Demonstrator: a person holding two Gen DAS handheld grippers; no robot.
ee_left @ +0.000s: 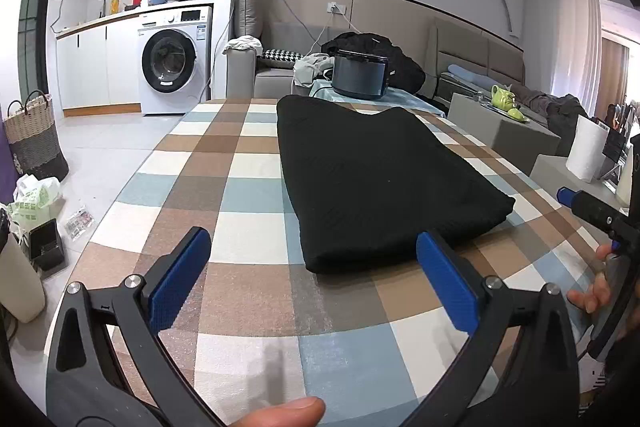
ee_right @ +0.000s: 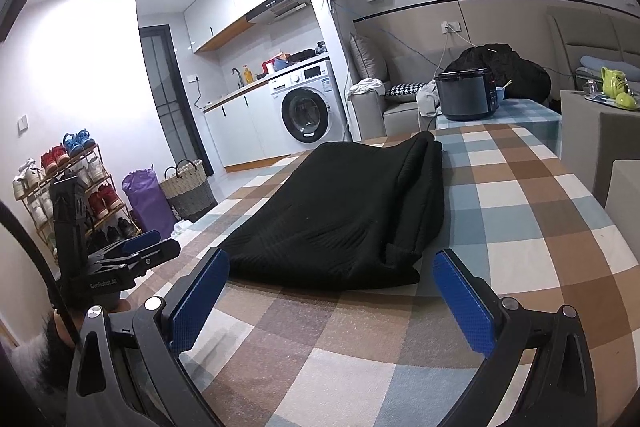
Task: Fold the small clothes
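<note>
black knit garment (ee_left: 380,183) folded, mid-worktop (ee_left: 224,187), lengthwise | soft, limp, thickish, likely grippy; take near-edge corners | left tool (ee_left: 314,279) wide, empty | right tool (ee_right: 332,301) wide, empty

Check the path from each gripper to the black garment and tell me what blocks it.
Nothing visible does. Only bare checked tablecloth lies between the open left gripper and the near edge of the folded black garment. The same holds for the open right gripper. The dark cooker stands beyond the garment's far end.
</note>
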